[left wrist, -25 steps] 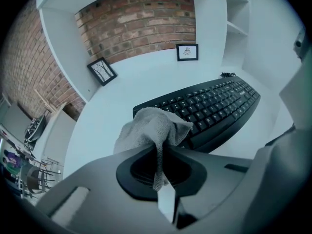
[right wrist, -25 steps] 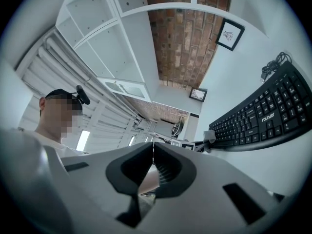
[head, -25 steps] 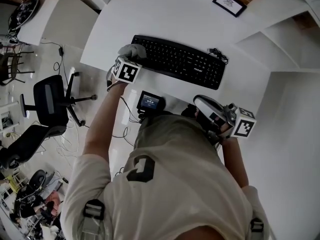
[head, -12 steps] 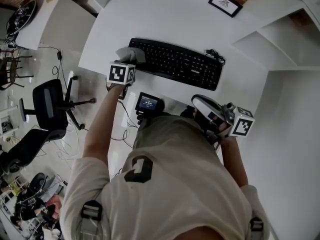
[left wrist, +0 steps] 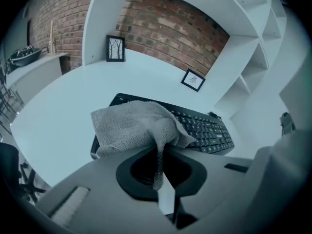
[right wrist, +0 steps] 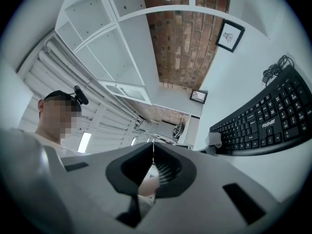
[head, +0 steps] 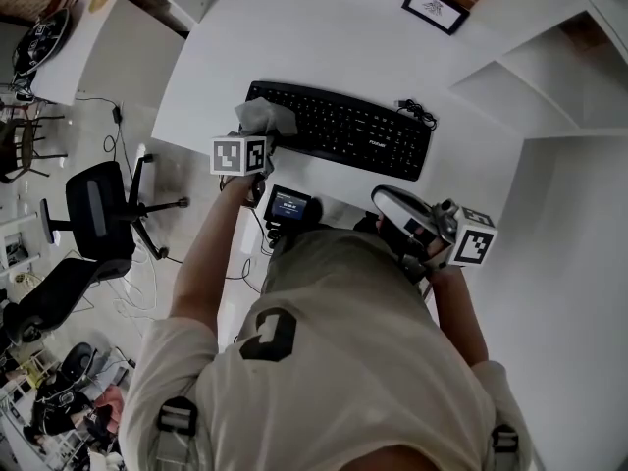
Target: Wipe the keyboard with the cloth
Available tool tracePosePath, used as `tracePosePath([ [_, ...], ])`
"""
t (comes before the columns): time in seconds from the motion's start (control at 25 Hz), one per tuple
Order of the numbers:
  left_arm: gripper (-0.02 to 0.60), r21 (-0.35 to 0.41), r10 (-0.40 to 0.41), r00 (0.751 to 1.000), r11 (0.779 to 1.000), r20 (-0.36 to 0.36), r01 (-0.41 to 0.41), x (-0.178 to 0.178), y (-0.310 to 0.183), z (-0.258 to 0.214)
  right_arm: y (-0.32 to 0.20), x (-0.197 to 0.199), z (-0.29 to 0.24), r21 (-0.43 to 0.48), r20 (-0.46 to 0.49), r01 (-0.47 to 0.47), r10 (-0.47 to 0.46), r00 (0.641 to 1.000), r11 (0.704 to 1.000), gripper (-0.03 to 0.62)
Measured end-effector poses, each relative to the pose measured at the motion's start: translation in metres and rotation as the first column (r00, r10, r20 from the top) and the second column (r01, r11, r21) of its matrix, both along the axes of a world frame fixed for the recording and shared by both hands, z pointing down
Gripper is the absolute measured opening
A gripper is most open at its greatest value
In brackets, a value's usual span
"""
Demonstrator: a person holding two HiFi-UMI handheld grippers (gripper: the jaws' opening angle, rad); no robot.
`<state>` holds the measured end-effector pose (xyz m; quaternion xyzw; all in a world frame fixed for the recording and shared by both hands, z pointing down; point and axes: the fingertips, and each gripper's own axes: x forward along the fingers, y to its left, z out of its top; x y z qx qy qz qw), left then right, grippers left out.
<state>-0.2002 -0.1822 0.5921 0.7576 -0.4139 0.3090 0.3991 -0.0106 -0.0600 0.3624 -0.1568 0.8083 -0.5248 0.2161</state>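
Left gripper [head: 253,137] clamped on one edge of the grey cloth [left wrist: 134,123]; cloth sits over the left end of the black keyboard [head: 353,126] on the white surface [head: 324,37]. Right gripper [right wrist: 152,152] jaws together, nothing between them, held at the surface's near edge, well apart from the cloth.

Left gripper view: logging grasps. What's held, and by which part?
The left tool pinches the grey cloth by a hanging strip of its edge; the rest lies at the keyboard's left end.
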Motion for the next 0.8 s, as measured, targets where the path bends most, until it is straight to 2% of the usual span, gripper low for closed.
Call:
tracePosePath([
  [0.32,0.009,0.007,0.037,0.997,0.999,-0.069,-0.037,0.051,0.013,0.003,-0.002,0.017,0.005,-0.009,0.011,-0.024,0.024,1.000,1.000,0.006],
  [0.56,0.009,-0.002,0.022,0.994,1.000,-0.111,-0.022,0.060,0.015,0.005,-0.001,0.023,0.008,-0.011,0.014,-0.035,0.035,0.999,0.999,0.006],
  [0.8,0.009,-0.027,0.036,0.981,0.999,-0.192,-0.042,0.069,0.020,0.004,0.003,0.010,0.005,-0.011,-0.016,-0.027,0.027,0.999,1.000,0.006],
])
